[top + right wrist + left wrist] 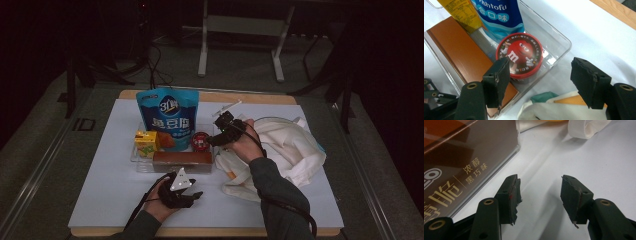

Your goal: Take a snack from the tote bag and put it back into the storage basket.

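Observation:
A clear plastic tray [135, 156] [560, 37] holds a blue snack pouch [168, 117] [496, 15], a yellow carton [146, 142] [461, 13], a red round candy tin [200, 141] [520, 55] and a long brown box [182, 161] [456, 47] [461, 152]. My left gripper [196, 194] [540, 192] rests open on the white mat just in front of the brown box. My right gripper [214, 141] [540, 80] hovers open beside the tray's right end, near the candy tin, with nothing between its jaws.
A cream cloth tote bag [282, 150] [559, 107] lies crumpled to the right of the tray, under the right forearm. The white mat [100, 190] covers a wooden table. Metal stand legs [240, 45] stand beyond the far edge.

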`<state>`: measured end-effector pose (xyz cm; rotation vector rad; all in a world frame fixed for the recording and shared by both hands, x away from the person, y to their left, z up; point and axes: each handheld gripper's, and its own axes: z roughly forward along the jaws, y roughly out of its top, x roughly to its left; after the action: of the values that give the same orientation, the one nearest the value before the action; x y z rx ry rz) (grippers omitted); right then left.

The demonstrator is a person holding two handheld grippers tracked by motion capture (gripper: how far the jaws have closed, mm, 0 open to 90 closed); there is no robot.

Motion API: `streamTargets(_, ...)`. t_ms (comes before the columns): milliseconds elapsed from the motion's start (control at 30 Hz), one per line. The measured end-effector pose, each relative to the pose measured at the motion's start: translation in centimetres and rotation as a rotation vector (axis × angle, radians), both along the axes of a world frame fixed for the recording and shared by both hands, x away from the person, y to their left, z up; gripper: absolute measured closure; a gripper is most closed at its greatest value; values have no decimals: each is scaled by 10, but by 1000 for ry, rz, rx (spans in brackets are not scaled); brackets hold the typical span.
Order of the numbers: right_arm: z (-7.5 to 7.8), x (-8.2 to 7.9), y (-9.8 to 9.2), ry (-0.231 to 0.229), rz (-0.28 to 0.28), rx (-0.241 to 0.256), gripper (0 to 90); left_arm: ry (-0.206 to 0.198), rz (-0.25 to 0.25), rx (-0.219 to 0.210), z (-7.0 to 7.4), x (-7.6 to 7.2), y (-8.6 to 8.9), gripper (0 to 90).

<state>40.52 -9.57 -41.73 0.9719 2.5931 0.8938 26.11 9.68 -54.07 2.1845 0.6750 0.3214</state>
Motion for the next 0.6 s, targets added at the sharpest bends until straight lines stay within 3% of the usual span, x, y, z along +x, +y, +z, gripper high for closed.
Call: streamTargets(600,10,-16,-31,-22,3,1,350,1,2,1,0,0,0,485)
